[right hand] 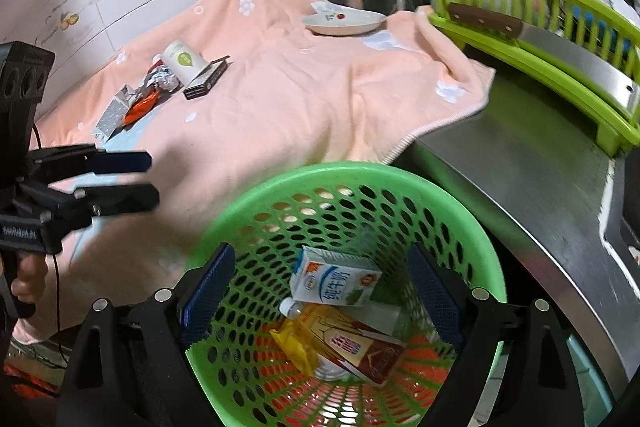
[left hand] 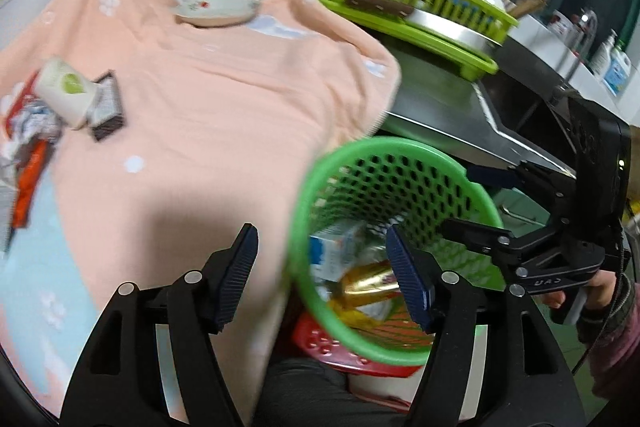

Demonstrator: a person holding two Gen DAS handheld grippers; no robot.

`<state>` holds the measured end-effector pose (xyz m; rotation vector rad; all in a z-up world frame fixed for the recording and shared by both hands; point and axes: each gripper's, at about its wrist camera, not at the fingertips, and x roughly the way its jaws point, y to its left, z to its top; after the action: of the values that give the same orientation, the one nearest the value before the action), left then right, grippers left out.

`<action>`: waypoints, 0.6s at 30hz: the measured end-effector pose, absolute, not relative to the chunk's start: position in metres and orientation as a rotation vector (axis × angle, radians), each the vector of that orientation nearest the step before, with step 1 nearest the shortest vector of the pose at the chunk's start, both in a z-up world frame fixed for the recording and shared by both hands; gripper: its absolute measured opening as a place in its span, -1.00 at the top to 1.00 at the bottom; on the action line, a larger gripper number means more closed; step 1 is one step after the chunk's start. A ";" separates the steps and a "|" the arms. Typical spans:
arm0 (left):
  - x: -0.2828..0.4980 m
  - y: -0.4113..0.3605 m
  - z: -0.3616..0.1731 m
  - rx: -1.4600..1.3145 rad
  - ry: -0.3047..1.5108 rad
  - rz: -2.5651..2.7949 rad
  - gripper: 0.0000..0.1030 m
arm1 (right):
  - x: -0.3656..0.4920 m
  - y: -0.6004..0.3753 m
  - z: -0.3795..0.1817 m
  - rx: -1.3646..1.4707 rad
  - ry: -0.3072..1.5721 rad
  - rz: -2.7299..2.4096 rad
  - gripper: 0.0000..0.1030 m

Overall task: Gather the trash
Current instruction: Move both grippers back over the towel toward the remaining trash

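Mid-collection: green perforated plastic basket [right hand: 400, 187] holds cartons. Left gripper [left hand: 320, 267] and right gripper [right hand: 320, 291] both wide, empty. Next: reach wrapper pile [right hand: 136, 99] on peach towel [right hand: 300, 87].

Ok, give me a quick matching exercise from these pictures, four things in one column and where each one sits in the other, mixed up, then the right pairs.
Things:
1. milk carton
2. white plate
3. cleaver
4. white cup

Places:
A. lying on its side among the wrappers on the towel
B. across the lime dish rack
C. inside the green basket
D. at the towel's far edge

Pairs: 1-C, 2-D, 3-B, 4-A
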<state>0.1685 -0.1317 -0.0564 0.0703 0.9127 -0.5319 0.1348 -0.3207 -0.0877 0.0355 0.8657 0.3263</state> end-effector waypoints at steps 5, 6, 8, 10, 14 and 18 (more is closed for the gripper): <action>0.179 -0.088 -0.042 0.070 0.877 -0.429 -0.28 | 0.146 -0.303 -0.084 0.017 0.864 0.363 -0.65; 0.182 -0.079 -0.040 0.073 0.869 -0.404 -0.28 | 0.148 -0.299 -0.083 0.010 0.864 0.372 -0.65; 0.186 -0.063 -0.035 0.078 0.858 -0.365 -0.28 | 0.153 -0.290 -0.081 -0.003 0.864 0.388 -0.65; 0.190 -0.044 -0.030 0.082 0.846 -0.319 -0.28 | 0.157 -0.281 -0.080 -0.017 0.863 0.405 -0.65; 0.201 -0.003 -0.023 0.080 0.830 -0.232 -0.28 | 0.167 -0.261 -0.075 -0.043 0.861 0.437 -0.65; 0.211 0.035 -0.020 0.092 0.816 -0.156 -0.28 | 0.179 -0.244 -0.069 -0.054 0.858 0.466 -0.65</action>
<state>0.2113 0.0352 -0.0196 0.0916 0.8156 -0.1559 0.1789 -0.2443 -0.0689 -0.0537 0.8581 0.4660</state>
